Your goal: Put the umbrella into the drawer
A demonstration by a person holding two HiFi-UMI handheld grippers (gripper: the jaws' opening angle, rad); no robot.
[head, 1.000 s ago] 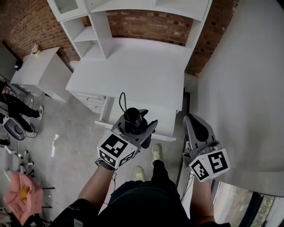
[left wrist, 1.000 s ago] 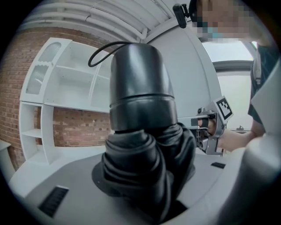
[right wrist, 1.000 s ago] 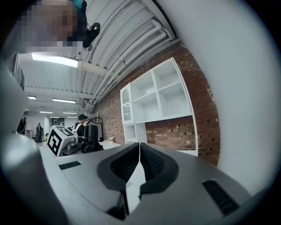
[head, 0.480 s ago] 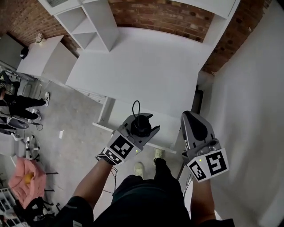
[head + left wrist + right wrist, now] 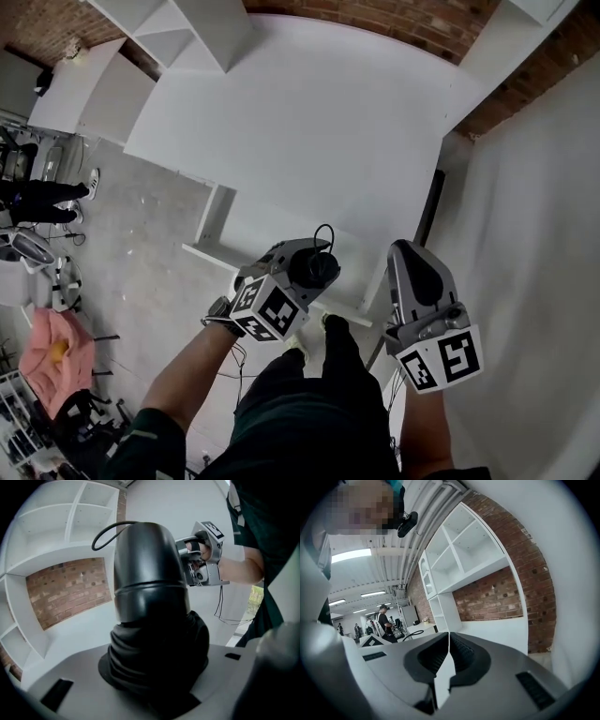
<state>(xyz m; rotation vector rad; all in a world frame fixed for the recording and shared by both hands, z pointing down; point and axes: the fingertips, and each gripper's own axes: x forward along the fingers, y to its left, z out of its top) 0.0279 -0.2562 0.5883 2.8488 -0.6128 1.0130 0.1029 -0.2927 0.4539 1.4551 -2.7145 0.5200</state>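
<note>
**Umbrella clamped in the left gripper, over the drawer's edge**

The left gripper has its jaws clamped on the black folded fabric umbrella, and a thin cord loop stands out at the umbrella's far end. In the head view the umbrella is in the air, over the front edge of the pulled-out white drawer of the white flat-topped desk. Beside it, the right gripper has its jaws together, with nothing between them.

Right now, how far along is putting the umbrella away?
Done: the left gripper is clamped on the folded black umbrella. In hand: it hangs over what looks like a pulled-out drawer of the desk. Left: lowering it in and letting go. The right gripper is shut, empty.
</note>
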